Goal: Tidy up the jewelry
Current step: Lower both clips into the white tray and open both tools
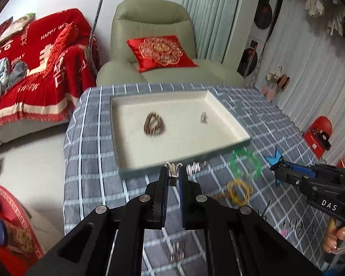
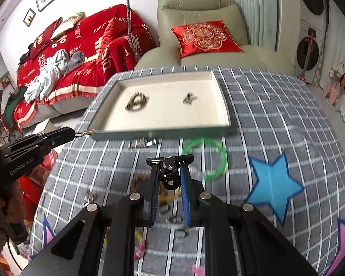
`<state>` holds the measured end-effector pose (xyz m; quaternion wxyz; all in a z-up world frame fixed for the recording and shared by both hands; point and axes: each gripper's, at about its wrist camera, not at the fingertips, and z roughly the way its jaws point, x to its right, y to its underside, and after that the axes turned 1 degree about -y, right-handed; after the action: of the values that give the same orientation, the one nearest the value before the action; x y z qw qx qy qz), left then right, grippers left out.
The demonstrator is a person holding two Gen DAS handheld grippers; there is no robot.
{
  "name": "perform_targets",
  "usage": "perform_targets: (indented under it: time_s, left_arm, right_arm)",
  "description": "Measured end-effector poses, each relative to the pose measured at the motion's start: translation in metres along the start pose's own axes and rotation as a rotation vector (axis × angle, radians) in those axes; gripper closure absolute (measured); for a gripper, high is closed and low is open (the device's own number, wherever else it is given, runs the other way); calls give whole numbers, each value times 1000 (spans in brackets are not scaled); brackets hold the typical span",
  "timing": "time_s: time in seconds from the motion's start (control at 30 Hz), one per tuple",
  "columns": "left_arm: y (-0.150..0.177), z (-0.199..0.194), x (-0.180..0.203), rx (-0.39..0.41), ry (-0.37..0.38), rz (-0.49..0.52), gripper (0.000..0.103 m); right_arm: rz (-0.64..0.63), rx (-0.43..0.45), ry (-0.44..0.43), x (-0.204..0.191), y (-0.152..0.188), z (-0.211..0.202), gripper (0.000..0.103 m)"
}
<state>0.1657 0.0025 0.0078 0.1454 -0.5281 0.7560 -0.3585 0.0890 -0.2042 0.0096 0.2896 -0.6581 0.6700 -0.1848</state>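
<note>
A cream tray (image 1: 227, 117) (image 2: 223, 105) lies on the grey checked table and holds a beaded bracelet (image 1: 154, 123) (image 2: 136, 102) and a small silver piece (image 1: 204, 117) (image 2: 189, 98). My left gripper (image 1: 173, 171) is shut on a small silver hair clip (image 1: 173, 174) just before the tray's near edge; it also shows in the right wrist view (image 2: 80, 134). My right gripper (image 2: 170, 161) is shut on a black clip with a clear gem (image 2: 169, 163), above the table; it also shows in the left wrist view (image 1: 276, 163).
A green bangle (image 1: 245, 163) (image 2: 205, 158), a yellow ring (image 1: 239, 191), a silver chain (image 2: 142, 143) and several small pieces lie loose on the table. A blue star sticker (image 2: 272, 184) is at the right. A green armchair (image 1: 149, 46) stands behind the table.
</note>
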Motion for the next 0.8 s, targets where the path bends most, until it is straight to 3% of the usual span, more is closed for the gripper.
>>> perform_targets:
  time_s: [0.43,0.8]
  left_arm:
    - [-53,66,0,17,-21,-19,78]
    - [-51,124,-3,-104,-23,0,78]
  right_arm:
    - [25,-7,-14,23,-69,59,84]
    - [29,-84,0,34,-94,127,84]
